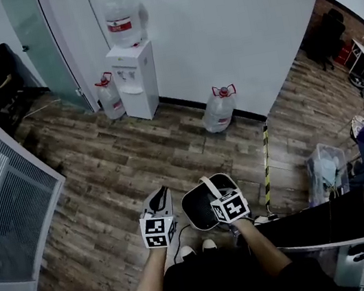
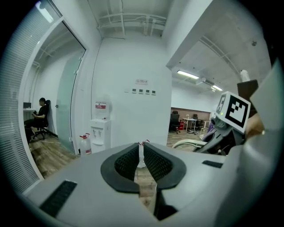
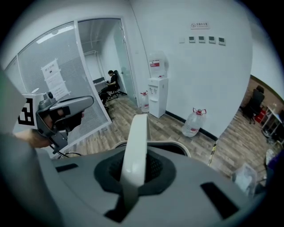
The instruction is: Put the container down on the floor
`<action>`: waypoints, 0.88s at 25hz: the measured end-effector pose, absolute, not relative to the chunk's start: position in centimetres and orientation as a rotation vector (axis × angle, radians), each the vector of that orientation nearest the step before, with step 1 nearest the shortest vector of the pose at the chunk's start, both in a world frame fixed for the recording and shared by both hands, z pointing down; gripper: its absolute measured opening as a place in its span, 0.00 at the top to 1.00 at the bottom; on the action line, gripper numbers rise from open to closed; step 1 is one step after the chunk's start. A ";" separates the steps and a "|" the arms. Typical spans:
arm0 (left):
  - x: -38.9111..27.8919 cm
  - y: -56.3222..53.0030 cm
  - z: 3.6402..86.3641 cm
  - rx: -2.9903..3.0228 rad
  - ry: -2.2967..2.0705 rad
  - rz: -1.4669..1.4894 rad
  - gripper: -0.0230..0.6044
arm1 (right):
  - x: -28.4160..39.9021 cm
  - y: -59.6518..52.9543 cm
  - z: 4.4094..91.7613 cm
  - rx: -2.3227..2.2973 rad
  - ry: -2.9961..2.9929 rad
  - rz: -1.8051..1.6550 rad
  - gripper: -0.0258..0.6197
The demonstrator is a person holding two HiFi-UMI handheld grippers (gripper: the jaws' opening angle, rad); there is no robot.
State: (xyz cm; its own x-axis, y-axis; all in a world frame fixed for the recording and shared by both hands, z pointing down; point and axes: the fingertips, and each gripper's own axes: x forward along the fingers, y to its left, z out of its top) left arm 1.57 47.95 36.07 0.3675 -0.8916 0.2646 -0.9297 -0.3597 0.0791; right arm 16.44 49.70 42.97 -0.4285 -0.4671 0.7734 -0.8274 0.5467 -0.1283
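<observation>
Because the right gripper [image 1: 212, 188] is clenched on the white strap handle [image 3: 135, 150] of the black white-rimmed plastic container [image 1: 199, 213], which hangs above the brown wooden plank floor [image 1: 102, 169] beside the empty, slightly parted left gripper [image 1: 160, 197], lower it slowly and upright until its base rests flat.

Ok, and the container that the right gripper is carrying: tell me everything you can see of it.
The container is a small round, open-topped bucket, dark inside with a pale rim. It looks like plastic, and nothing shows inside it. A flat white handle arches up over its mouth, and the right gripper is shut on that strap. Nothing else touches it. It sits just ahead of the person's shoes over the wood floor. Its base is hidden, so I can't tell whether it touches the floor.
</observation>
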 end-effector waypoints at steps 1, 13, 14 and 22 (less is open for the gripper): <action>1.7 48.0 35.9 2.416 -1.634 0.258 0.90 | 16.5 49.6 42.9 1.040 -2.083 0.658 0.94; 1.2 47.4 35.4 2.446 -1.610 0.248 0.94 | 17.7 47.5 41.7 1.090 -2.094 0.652 0.94; 1.0 47.3 35.4 2.449 -1.612 0.253 0.94 | 17.7 47.4 41.6 1.092 -2.095 0.649 0.94; -0.3 46.9 34.8 2.466 -1.614 0.271 0.94 | 16.6 46.9 40.9 1.109 -2.109 0.630 0.94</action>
